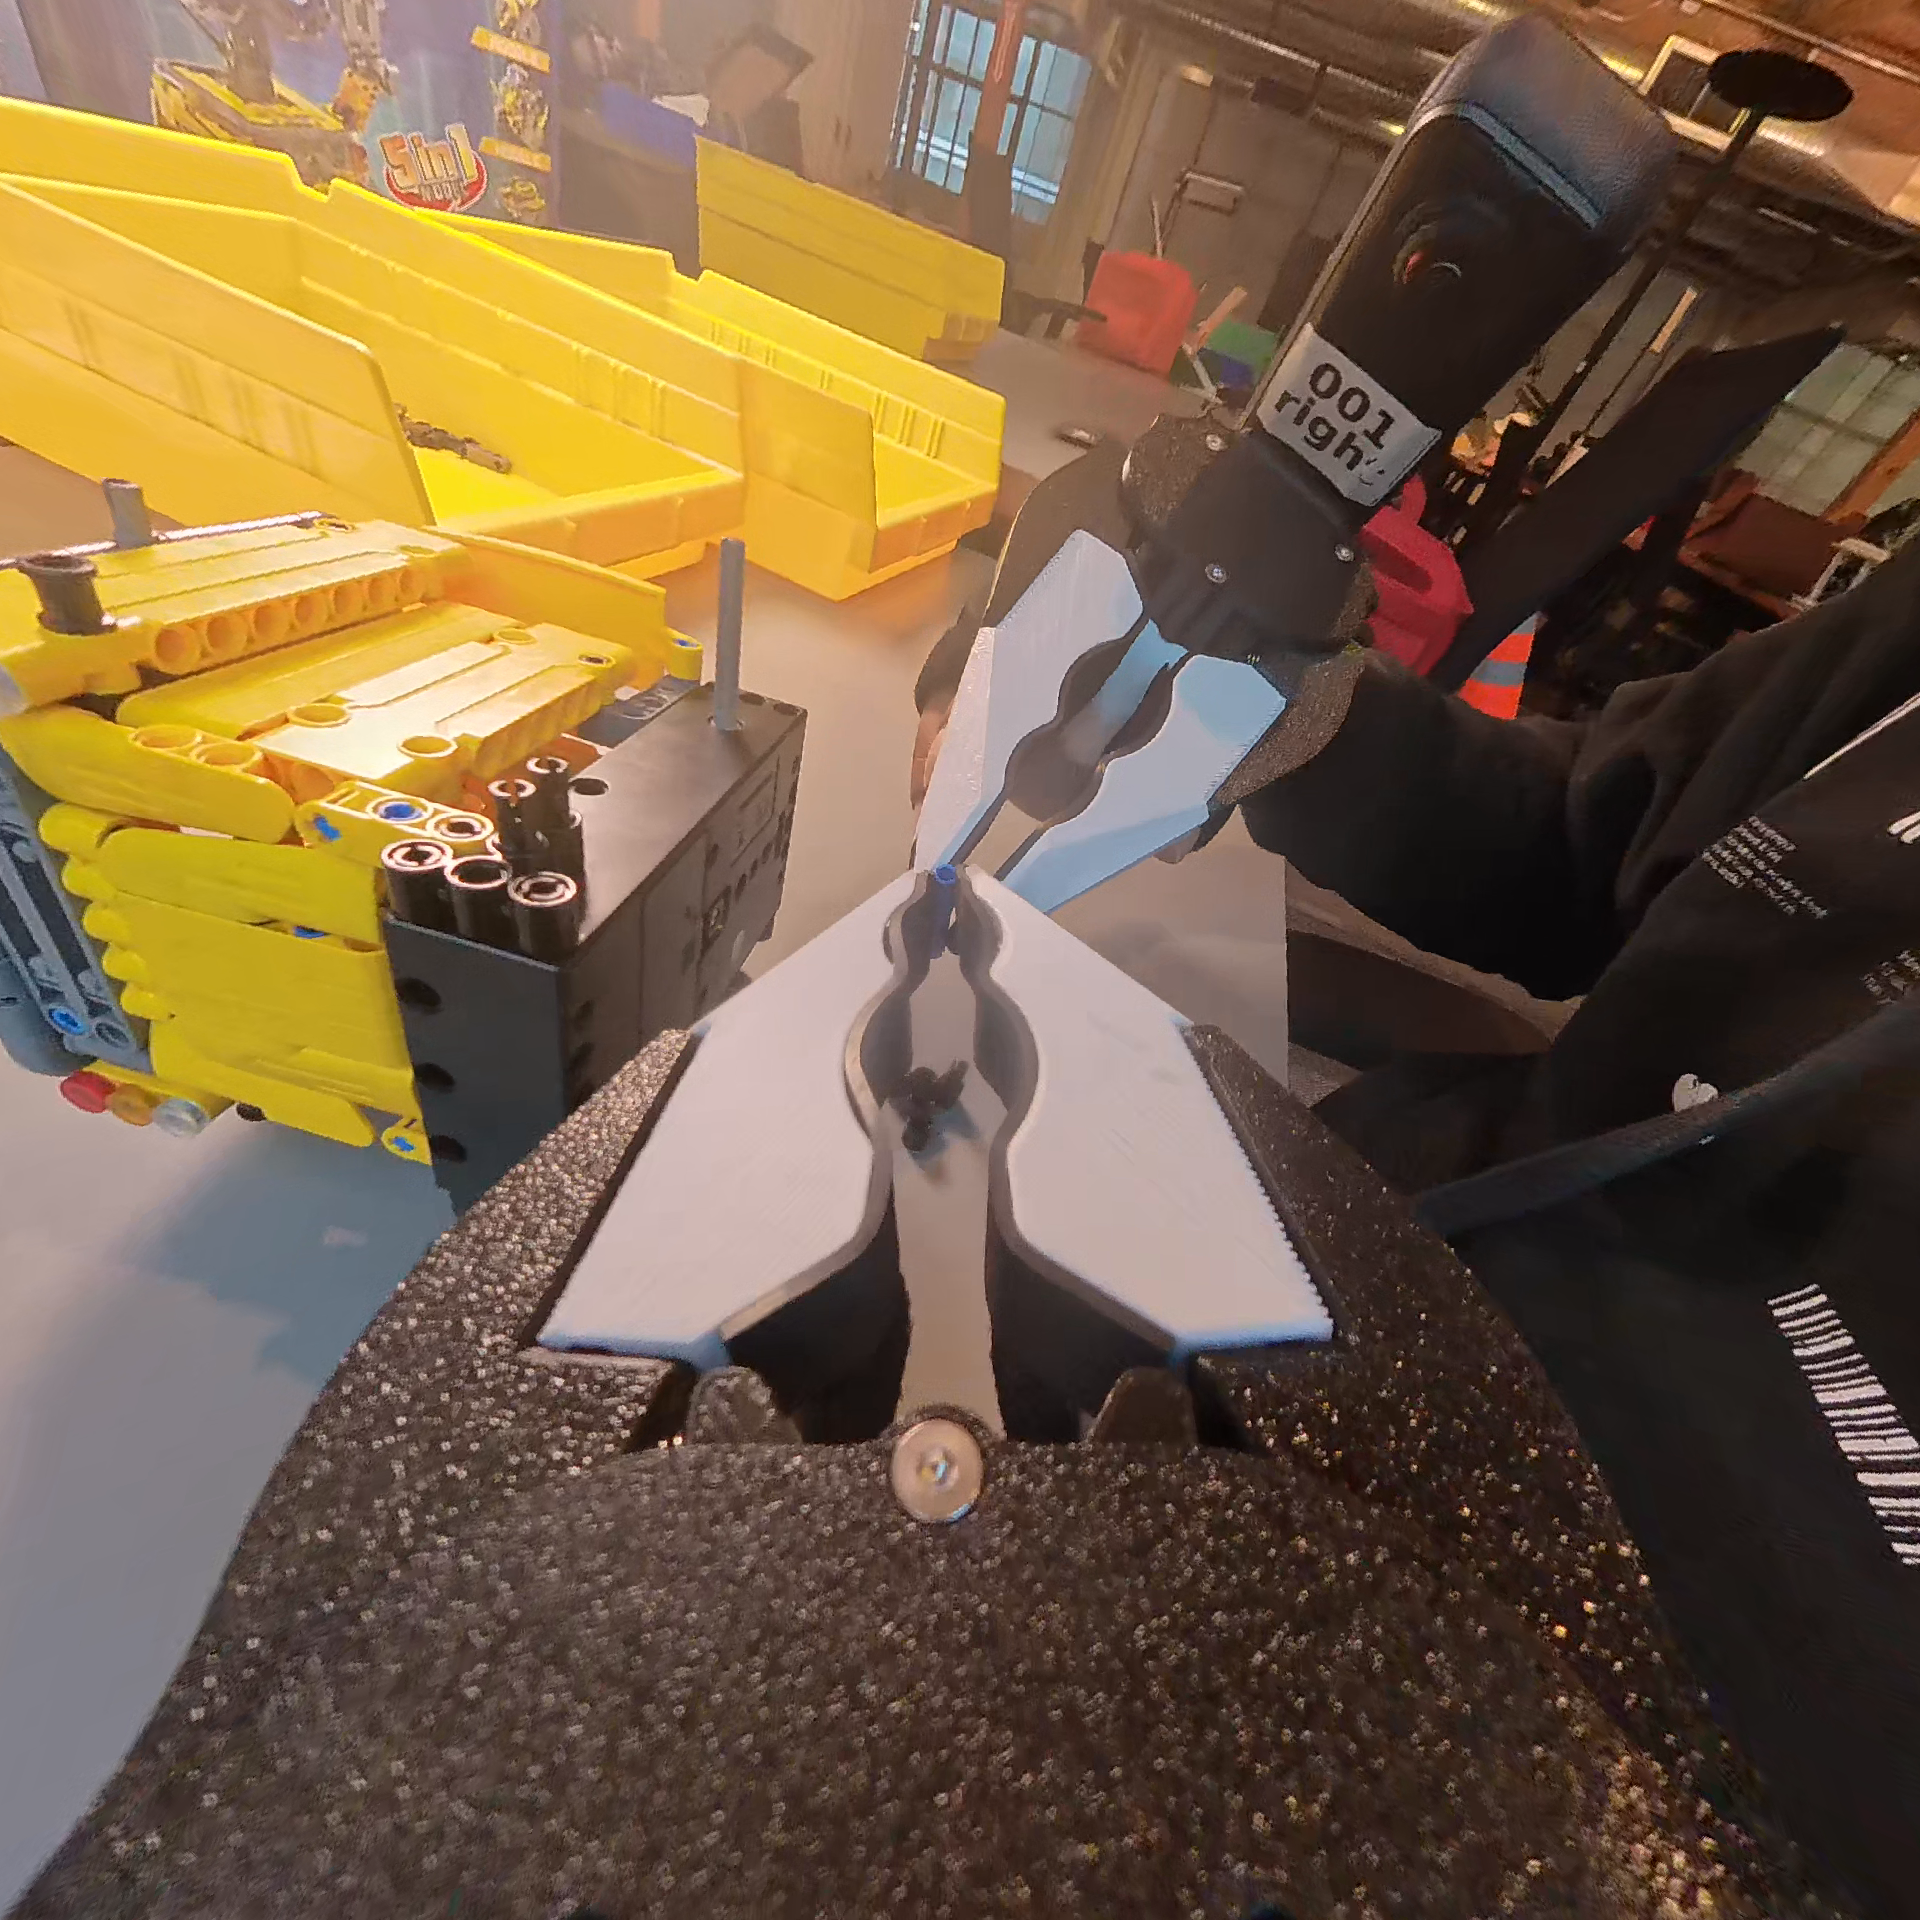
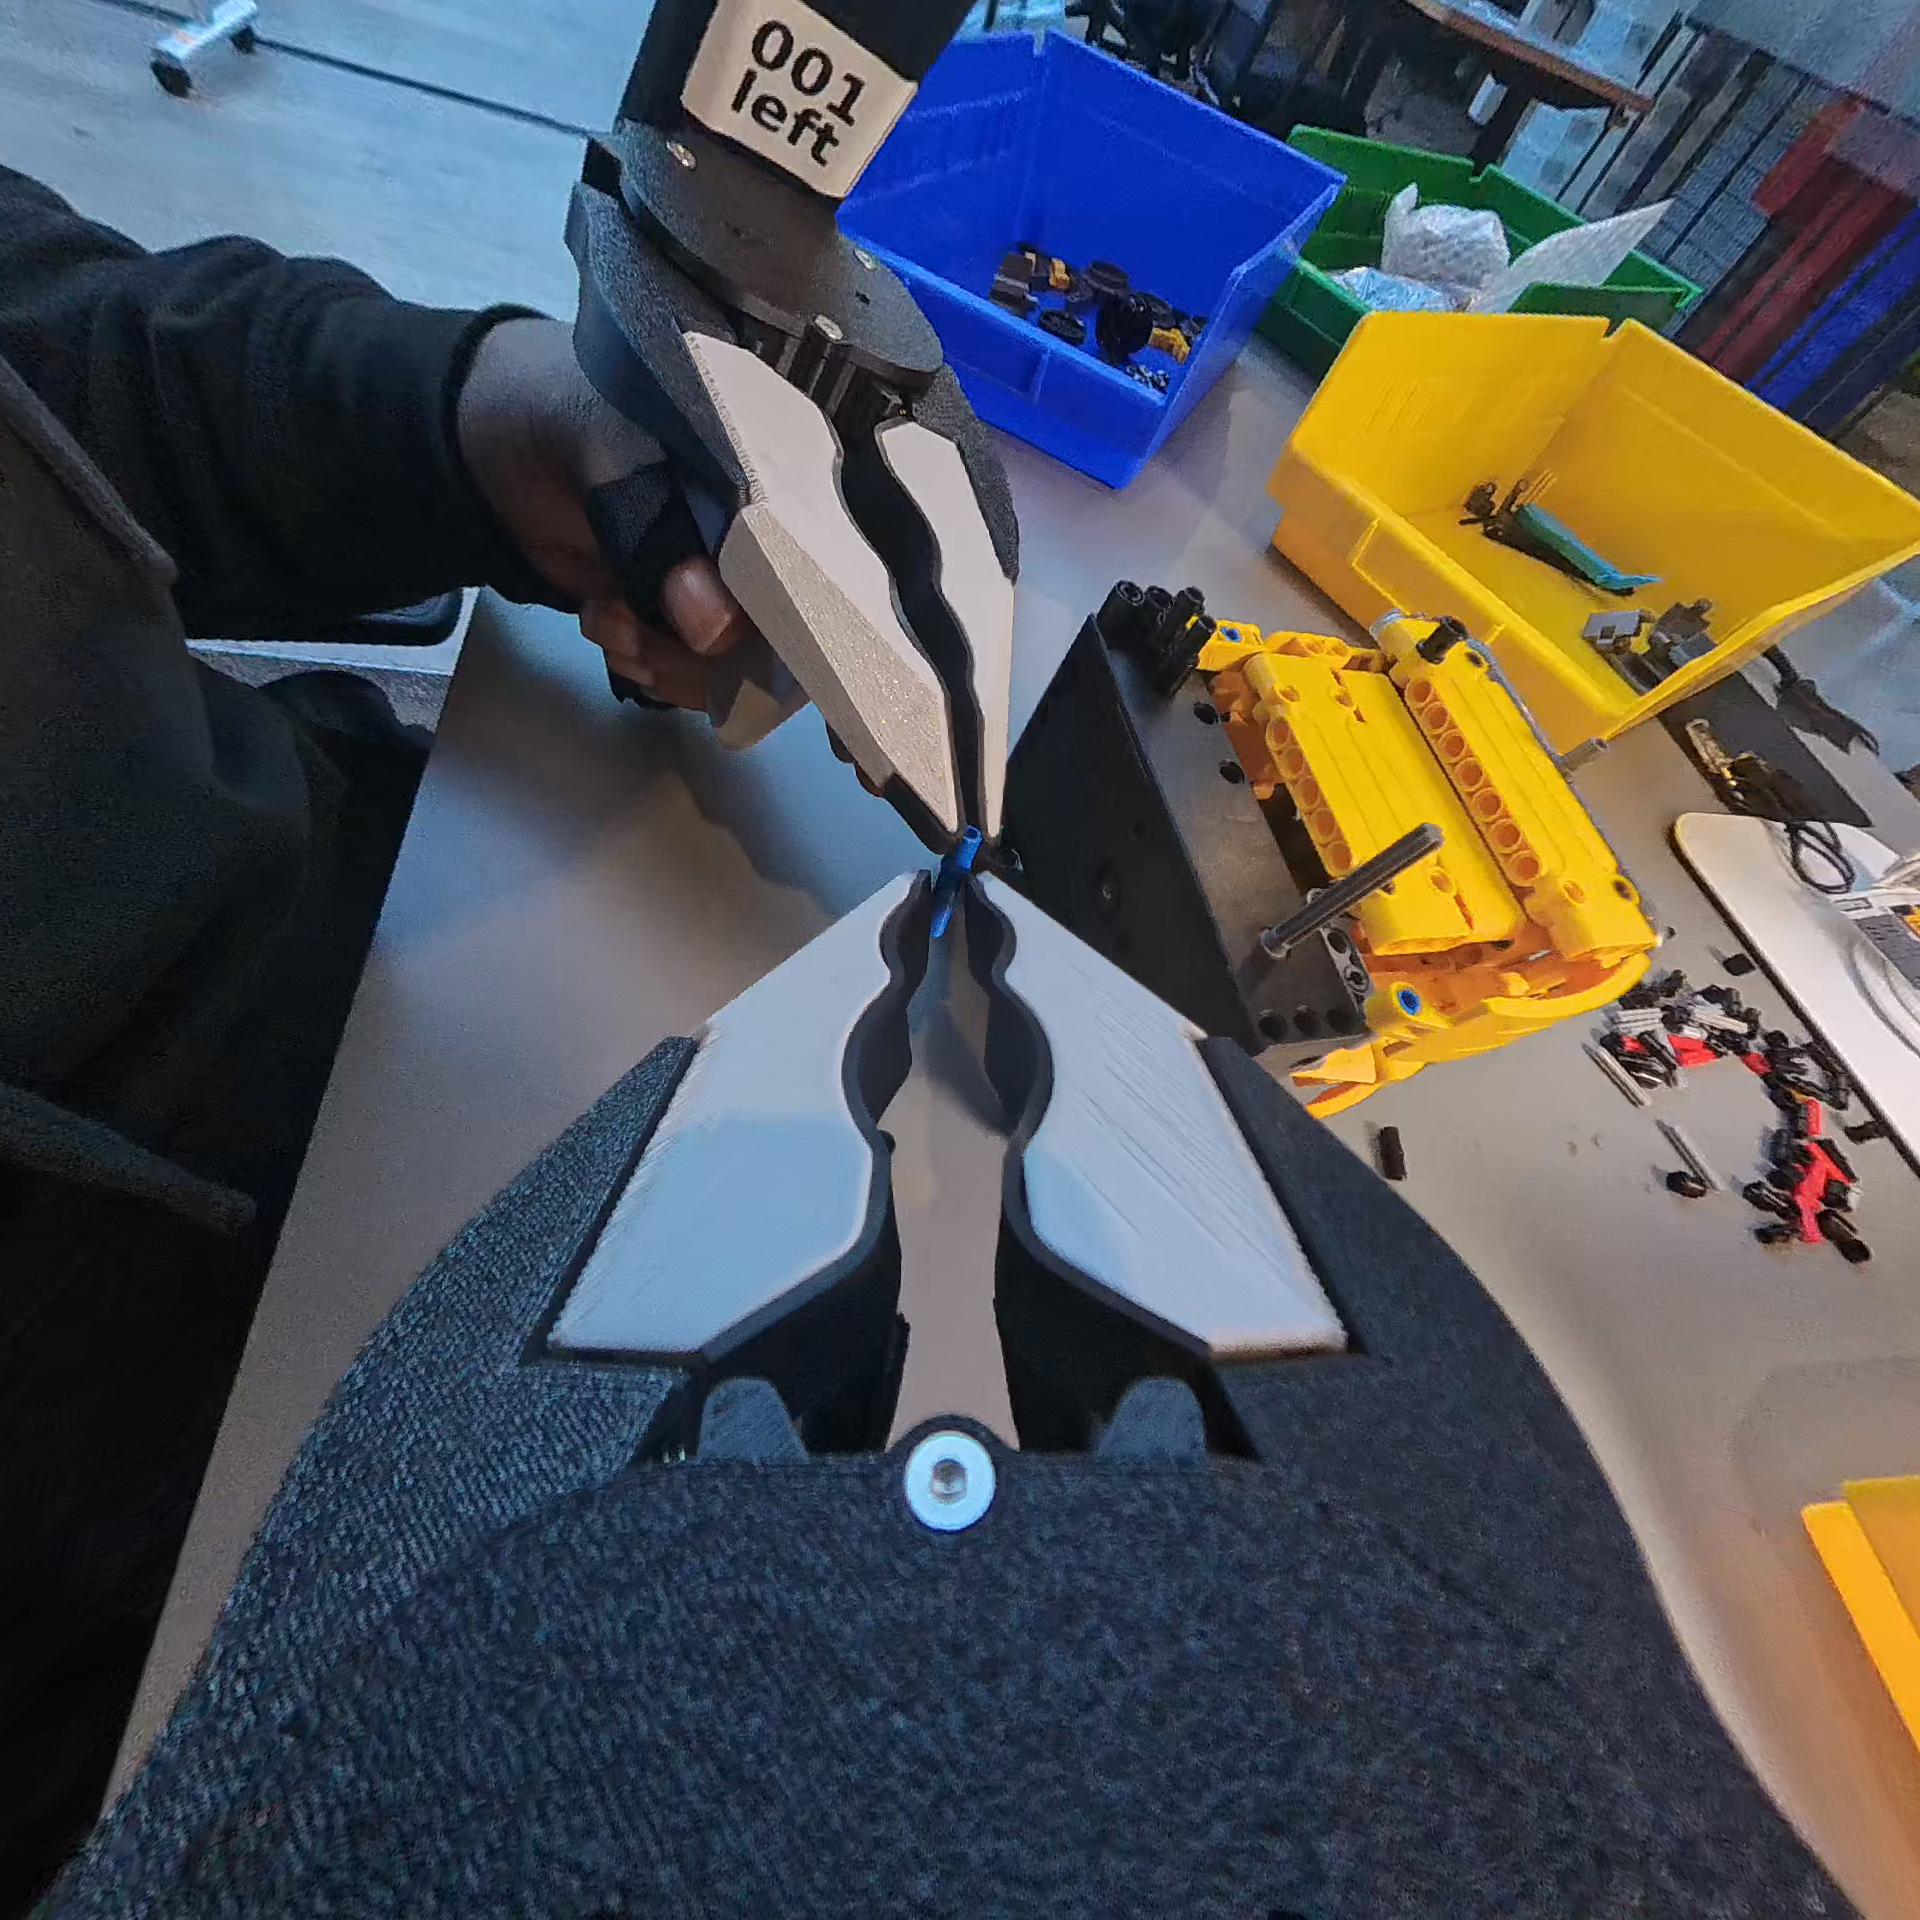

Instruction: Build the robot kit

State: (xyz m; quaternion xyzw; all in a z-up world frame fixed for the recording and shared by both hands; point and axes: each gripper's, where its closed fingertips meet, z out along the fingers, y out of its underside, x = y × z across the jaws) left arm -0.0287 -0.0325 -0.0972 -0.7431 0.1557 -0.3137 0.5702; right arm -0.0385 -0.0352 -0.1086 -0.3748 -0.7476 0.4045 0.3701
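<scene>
Gripping a small blue pin (image 1: pixel 943 906) at its tips, my left claw (image 1: pixel 940 883) is clamped on it. My right claw (image 2: pixel 943 883) meets it tip to tip, closed on the same pin (image 2: pixel 951 883), so the pin bridges both above the grey counter (image 2: pixel 582 935). In the left view the right claw (image 1: pixel 982 868) comes in from 1 o'clock; in the right view the left claw (image 2: pixel 977 831) comes down from 12 o'clock. A yellow brick model (image 2: pixel 1434 831) on a black block (image 2: pixel 1112 810) sits at 2 o'clock, just beside the tips. Farther off at 1 o'clock stand a yellow bin (image 2: pixel 1455 436) and a blue bin (image 2: pixel 1039 156). Loose black and red pins (image 2: pixel 1766 1091) lie at 3 o'clock.
</scene>
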